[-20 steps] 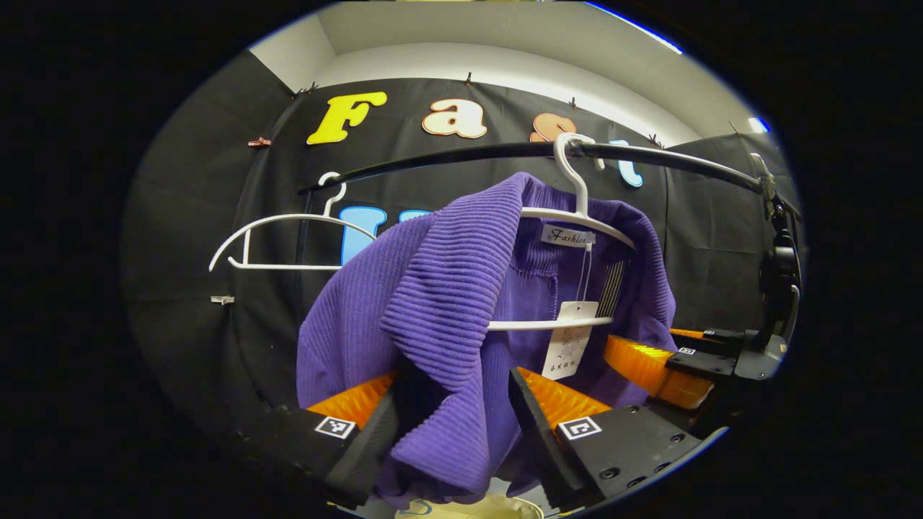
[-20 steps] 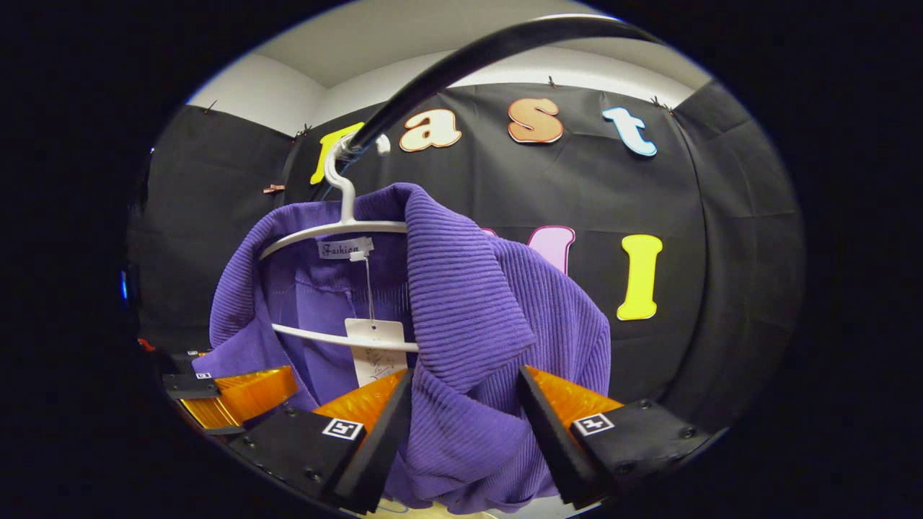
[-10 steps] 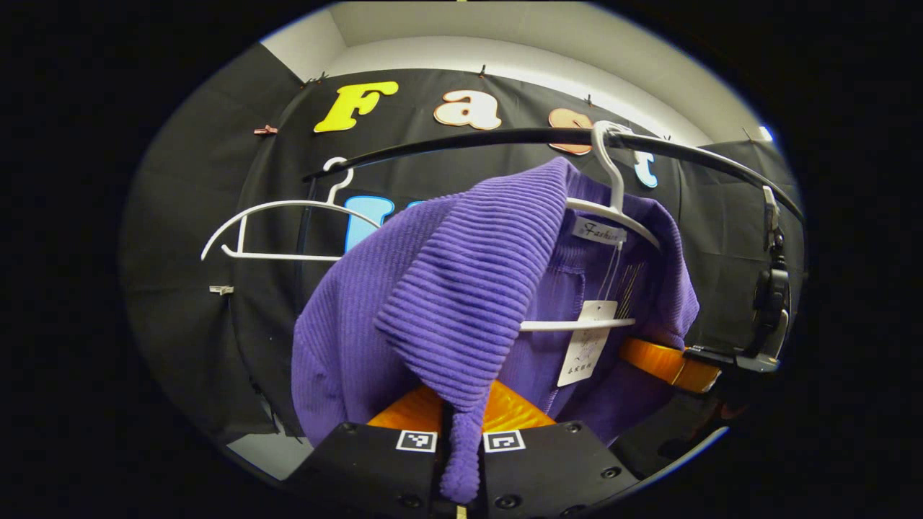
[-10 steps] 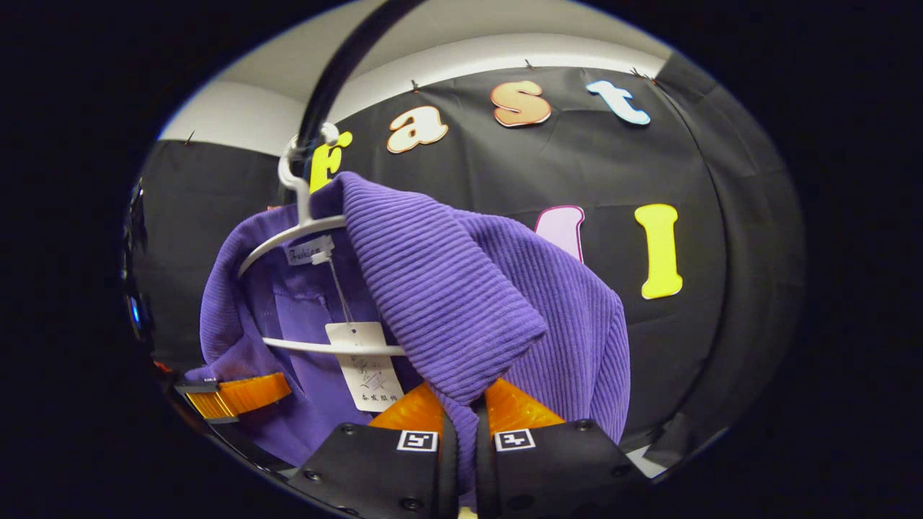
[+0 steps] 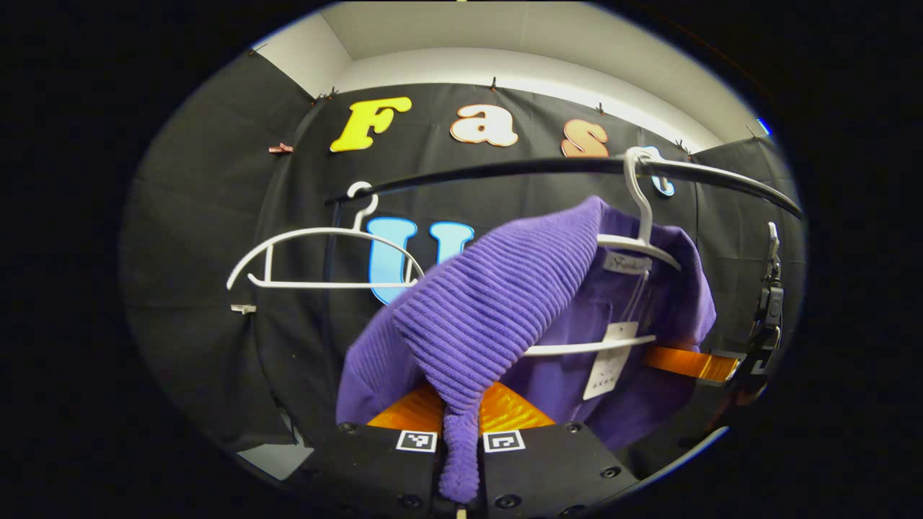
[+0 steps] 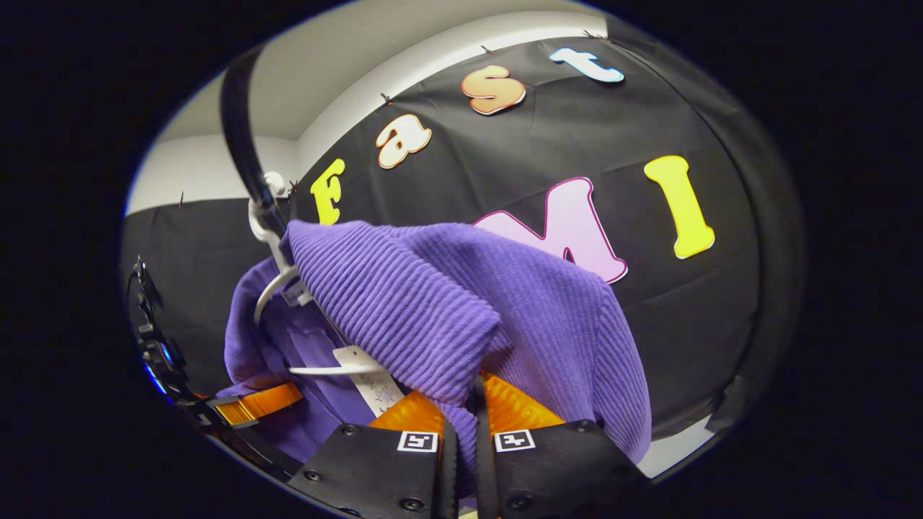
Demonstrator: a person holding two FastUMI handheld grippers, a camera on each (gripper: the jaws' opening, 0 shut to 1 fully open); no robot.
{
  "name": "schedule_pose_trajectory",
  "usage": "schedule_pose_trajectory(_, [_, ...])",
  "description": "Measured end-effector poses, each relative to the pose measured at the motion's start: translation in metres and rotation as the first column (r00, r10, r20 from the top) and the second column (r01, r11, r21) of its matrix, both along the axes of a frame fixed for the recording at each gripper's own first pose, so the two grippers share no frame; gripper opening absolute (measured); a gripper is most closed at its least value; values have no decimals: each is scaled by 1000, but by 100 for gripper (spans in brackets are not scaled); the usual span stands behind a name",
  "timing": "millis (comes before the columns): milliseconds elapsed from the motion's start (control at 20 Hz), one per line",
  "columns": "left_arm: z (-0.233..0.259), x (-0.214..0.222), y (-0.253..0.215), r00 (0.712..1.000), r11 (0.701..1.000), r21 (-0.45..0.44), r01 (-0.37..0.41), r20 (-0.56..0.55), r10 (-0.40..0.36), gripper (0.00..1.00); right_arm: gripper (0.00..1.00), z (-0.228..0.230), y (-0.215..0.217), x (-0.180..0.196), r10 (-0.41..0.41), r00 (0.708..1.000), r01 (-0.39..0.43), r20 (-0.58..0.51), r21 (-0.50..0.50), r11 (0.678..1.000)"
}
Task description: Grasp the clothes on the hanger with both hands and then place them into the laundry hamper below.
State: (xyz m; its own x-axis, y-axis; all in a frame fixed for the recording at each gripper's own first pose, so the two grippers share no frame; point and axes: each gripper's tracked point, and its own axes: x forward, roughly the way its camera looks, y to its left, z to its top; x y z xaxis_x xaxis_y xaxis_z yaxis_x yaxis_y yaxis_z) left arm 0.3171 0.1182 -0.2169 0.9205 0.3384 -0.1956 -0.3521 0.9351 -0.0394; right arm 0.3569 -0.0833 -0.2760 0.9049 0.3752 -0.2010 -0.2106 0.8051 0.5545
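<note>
Dragging purple ribbed garment (image 5: pixel 497 303) sideways off white hanger (image 5: pixel 638 241) since earlier; left gripper (image 5: pixel 460 440) and right gripper (image 6: pixel 461 441) each clamping a collar fold, freeing it from rail (image 5: pixel 505 169).

two hangers (image 5: pixel 324 249), one purple garment (image 5: pixel 497 310), one rail (image 5: pixel 548 167).

Left gripper (image 5: pixel 460 432) — black housing, screws, square markers
</note>
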Motion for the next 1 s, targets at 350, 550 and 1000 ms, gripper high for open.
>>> schedule_pose_trajectory(350, [39, -3, 39, 994, 992, 81, -94, 68, 89, 9, 14, 58, -10, -10, 190, 979, -201, 68, 381, 902])
schedule_pose_trajectory(550, [76, -11, 54, 985, 974, 180, -139, 123, 118, 8, 14, 102, -12, -18, 246, 953, -302, 178, 472, 828])
schedule_pose_trajectory(1000, [121, -6, 109, 987, 921, 369, -125, 139, 78, 8, 9, 155, 3, 10, 234, 934, -351, 269, 574, 740])
